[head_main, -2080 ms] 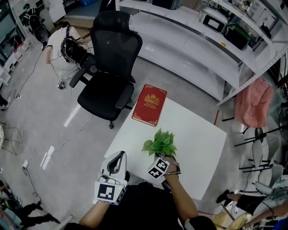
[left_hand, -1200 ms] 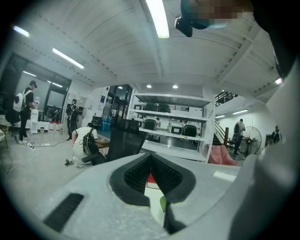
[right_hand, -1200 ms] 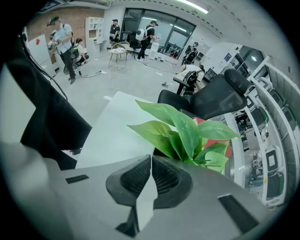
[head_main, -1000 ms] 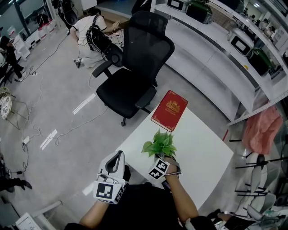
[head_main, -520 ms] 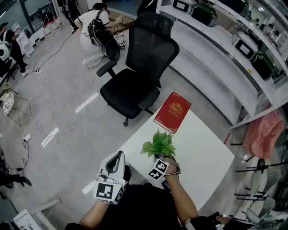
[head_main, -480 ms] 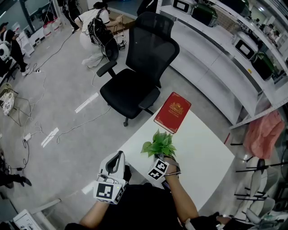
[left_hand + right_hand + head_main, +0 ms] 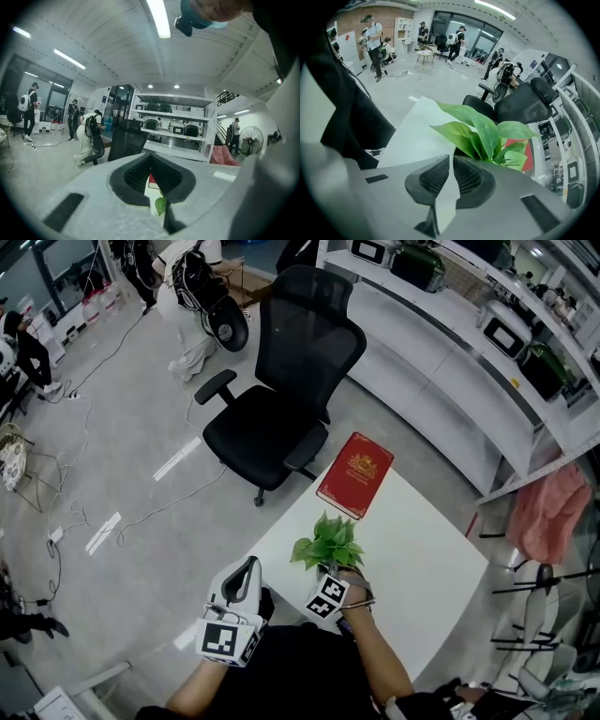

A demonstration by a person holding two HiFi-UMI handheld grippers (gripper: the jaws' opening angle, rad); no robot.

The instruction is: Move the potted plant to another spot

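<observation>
The potted plant (image 7: 324,542) stands upright near the tabletop's (image 7: 427,549) near edge, its rim apparently pinched by the right gripper (image 7: 451,160) directly behind it, while the left gripper (image 7: 246,571) hangs closed and empty beyond the near-left corner.

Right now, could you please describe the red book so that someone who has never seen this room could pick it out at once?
Find the white table beside the black office chair. At the table corner nearest that chair lies a book with a gold emblem on its cover. It is flat and red, unlike the leafy green potted plant nearby.
</observation>
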